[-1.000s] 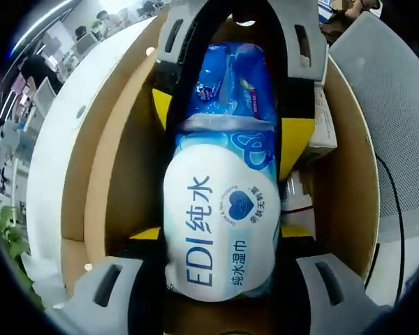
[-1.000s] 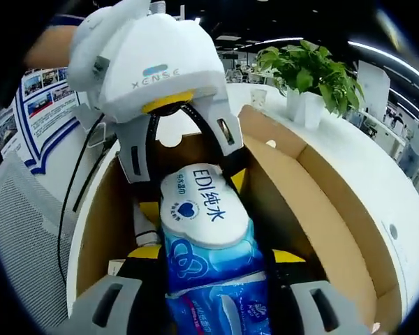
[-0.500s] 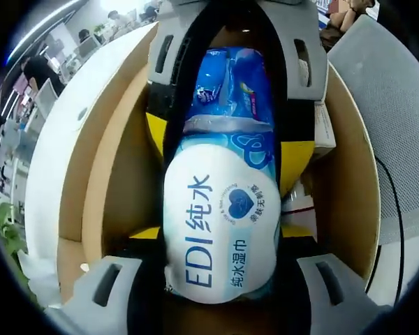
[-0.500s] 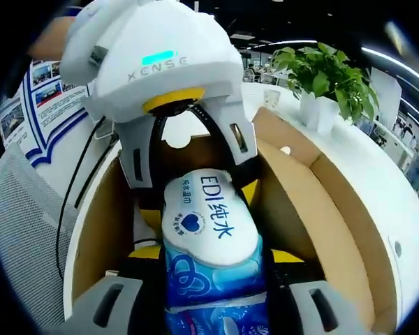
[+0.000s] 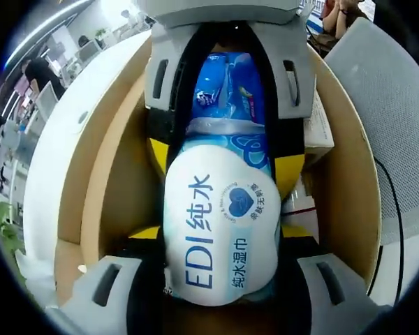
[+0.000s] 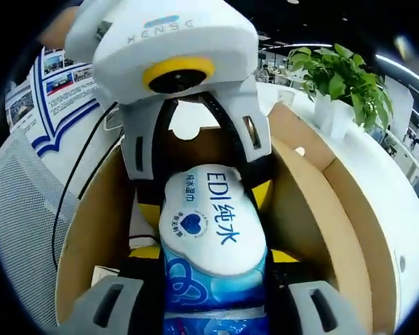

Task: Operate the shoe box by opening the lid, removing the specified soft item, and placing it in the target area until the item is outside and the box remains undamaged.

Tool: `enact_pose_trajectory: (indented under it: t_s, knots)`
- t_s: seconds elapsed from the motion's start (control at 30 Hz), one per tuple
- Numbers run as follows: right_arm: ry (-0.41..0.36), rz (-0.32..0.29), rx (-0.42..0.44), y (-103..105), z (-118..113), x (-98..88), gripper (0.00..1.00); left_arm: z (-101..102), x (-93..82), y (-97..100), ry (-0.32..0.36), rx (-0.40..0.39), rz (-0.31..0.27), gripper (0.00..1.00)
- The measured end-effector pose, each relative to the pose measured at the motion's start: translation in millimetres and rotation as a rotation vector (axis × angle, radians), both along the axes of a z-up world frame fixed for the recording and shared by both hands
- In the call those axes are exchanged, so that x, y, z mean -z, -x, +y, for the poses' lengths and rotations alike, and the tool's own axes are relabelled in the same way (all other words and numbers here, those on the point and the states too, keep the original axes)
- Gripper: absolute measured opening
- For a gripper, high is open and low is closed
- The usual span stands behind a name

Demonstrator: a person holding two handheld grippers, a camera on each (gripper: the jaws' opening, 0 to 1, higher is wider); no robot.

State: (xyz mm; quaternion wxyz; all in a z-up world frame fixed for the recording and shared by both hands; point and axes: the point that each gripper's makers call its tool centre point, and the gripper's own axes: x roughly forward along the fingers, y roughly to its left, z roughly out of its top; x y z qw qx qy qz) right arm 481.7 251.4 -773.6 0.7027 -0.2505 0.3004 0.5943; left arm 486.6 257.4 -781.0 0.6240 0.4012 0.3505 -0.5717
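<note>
Left claw (image 5: 220, 279): the 2 jaws rise from the bottom of the left gripper view and stand part-way apart, closed against the 2 sides of the wet-wipe pack (image 5: 220, 230). The white end of the pack, printed "EDI" in blue, lies between these jaws.

Right claw (image 6: 213, 307): in the right gripper view its 2 jaws stand likewise part-way apart, closed on the opposite, blue-printed end of the same pack (image 6: 213, 244). In the left gripper view the right claw (image 5: 223, 84) enters from the top, its grey jaws flanking the blue end. In the right gripper view the left claw (image 6: 195, 150) enters from the top, its white jaws flanking the white end.

The pack is thus gripped at both ends, 1 claw per end, the claws facing each other along its length. It sits within the opening of the cardboard shoe box (image 5: 112, 174), whose brown inner walls (image 6: 307, 202) rise on either side. Whether the pack touches the box floor cannot be determined.

The box stands on a white desk (image 5: 52, 153). A potted plant (image 6: 339, 87) stands on the desk beyond the box. A black cable (image 6: 73, 188) runs beside the box.
</note>
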Motion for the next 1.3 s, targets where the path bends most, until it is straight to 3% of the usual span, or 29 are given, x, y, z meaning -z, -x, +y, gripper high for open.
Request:
enact_pose_trajectory:
  t_s: [0.4,0.47,0.5,1.3]
  knots:
    - [0.064,0.0,-0.033,0,5,9.8,0.56,-2,3.1,1.1,-0.009,0.035,0.015,0.66]
    - [0.075,-0.007,-0.047,1,5,10.3,0.55,-2,11.2,4.9,-0.029,0.036,0.037,0.68]
    - [0.07,-0.008,-0.045,0,5,9.8,0.55,-4,9.6,2.7,-0.032,0.06,0.017,0.68]
    - [0.033,-0.066,-0.026,1,4,3.1,0.48,-4,4.4,3.1,-0.036,0.066,-0.006,0.67]
